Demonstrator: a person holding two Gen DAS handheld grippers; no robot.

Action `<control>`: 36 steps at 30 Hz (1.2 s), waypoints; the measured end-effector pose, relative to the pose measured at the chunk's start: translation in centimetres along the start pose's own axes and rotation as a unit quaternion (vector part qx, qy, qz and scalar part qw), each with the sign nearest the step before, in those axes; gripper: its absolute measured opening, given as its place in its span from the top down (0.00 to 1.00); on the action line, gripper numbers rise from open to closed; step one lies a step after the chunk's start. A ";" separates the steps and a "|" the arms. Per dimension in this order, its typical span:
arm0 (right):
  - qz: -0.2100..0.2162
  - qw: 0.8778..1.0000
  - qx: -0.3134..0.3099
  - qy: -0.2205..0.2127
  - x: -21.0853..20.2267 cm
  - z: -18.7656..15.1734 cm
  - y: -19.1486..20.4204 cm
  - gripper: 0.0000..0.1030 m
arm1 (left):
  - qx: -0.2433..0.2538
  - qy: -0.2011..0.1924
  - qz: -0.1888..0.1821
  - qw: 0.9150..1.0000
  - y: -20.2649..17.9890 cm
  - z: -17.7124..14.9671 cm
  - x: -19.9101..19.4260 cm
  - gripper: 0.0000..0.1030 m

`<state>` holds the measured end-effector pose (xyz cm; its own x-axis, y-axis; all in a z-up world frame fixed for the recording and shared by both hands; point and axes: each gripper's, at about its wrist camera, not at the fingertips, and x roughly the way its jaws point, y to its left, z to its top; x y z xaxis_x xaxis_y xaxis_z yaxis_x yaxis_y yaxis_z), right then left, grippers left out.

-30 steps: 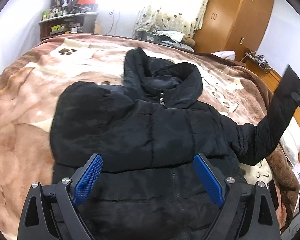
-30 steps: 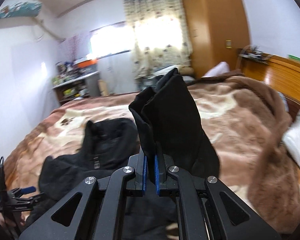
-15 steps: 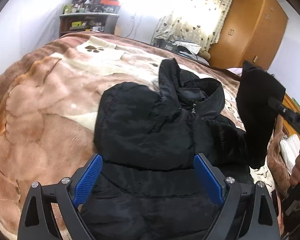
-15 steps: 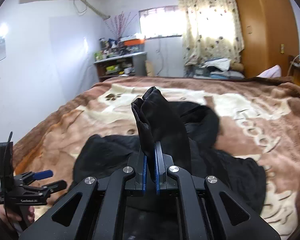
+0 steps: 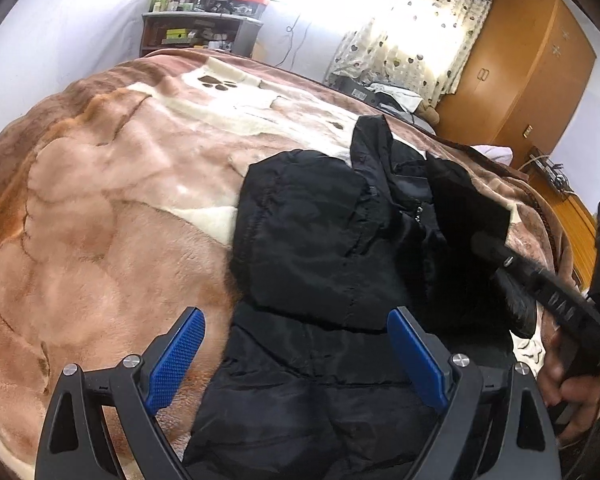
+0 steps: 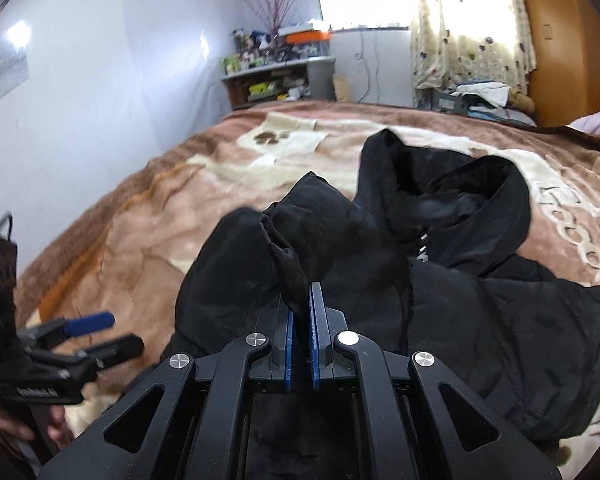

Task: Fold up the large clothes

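Note:
A black puffer jacket (image 5: 320,248) lies front up on the brown blanket (image 5: 100,220), one sleeve folded across its chest. My left gripper (image 5: 296,360) is open and empty, hovering over the jacket's lower part. My right gripper (image 6: 300,332) is shut on the cuff of the jacket's other sleeve (image 6: 288,252) and holds it over the chest, near the collar (image 6: 480,200). It shows at the right of the left wrist view (image 5: 540,288); the left gripper shows at the left of the right wrist view (image 6: 88,332).
The bed fills most of both views. A cluttered shelf (image 5: 196,32) stands by the far wall. A curtained window (image 5: 412,36) and a wooden wardrobe (image 5: 528,72) are at the back right. A wooden headboard (image 5: 572,216) runs along the right side.
My right gripper has carried the sleeve from out at the right side inward and down over the jacket's chest. My left gripper has stayed open and shifted left.

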<state>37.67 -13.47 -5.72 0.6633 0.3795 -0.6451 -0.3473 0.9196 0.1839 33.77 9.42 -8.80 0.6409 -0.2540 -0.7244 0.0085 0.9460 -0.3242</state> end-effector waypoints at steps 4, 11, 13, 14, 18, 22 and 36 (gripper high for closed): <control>0.009 1.000 -0.006 0.019 2.2 -0.9 1.0 0.94 | -0.009 0.003 0.000 1.000 0.7 -0.2 0.4 0.09; 0.027 0.999 0.027 0.030 4.1 -1.7 0.8 0.91 | -0.006 0.007 0.002 1.000 1.2 -0.5 1.0 0.09; 0.032 0.998 0.030 0.038 4.6 -1.7 0.7 0.87 | -0.010 0.006 0.000 1.000 1.4 -0.4 1.2 0.09; 0.036 0.998 0.033 0.043 4.6 -1.8 0.6 0.81 | -0.013 0.005 0.000 1.000 1.4 -0.4 1.2 0.09; 0.048 0.997 0.047 0.035 3.4 -1.3 0.3 0.61 | -0.008 0.006 0.004 1.000 0.9 -0.2 1.3 0.09; 0.063 0.997 0.053 0.003 0.2 -0.2 -0.2 0.52 | 0.000 0.001 -0.002 1.000 0.1 0.2 0.8 0.09; -0.163 0.977 0.131 -0.029 -9.8 -2.5 -16.0 0.51 | 0.058 0.023 -0.025 0.998 -7.4 2.3 3.4 0.09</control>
<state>35.08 -32.19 -4.23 0.7496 0.0602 -0.6592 0.0652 0.9843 0.1640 37.67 2.03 -7.45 0.6008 -0.3086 -0.7374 0.1308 0.9480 -0.2902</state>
